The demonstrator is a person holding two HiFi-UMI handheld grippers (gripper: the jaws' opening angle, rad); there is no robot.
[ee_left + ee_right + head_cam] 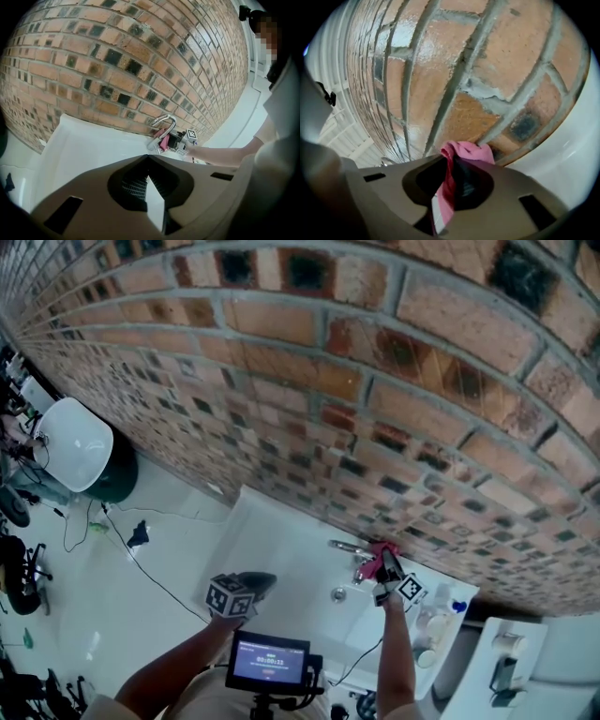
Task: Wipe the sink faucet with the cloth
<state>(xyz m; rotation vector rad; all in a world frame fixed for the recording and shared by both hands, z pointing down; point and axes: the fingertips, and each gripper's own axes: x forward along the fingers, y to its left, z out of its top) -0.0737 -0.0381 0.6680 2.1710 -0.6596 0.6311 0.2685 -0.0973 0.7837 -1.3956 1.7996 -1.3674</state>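
— Brick wall (281, 381) behind a white sink (272, 531). What about the left gripper (148, 158)?
— Jaws pressed together, empty, near the sink's front edge.
— And the faucet (349, 546)?
— The right gripper (386, 570) pinches the pink cloth (382, 551) at it, close to the wall.
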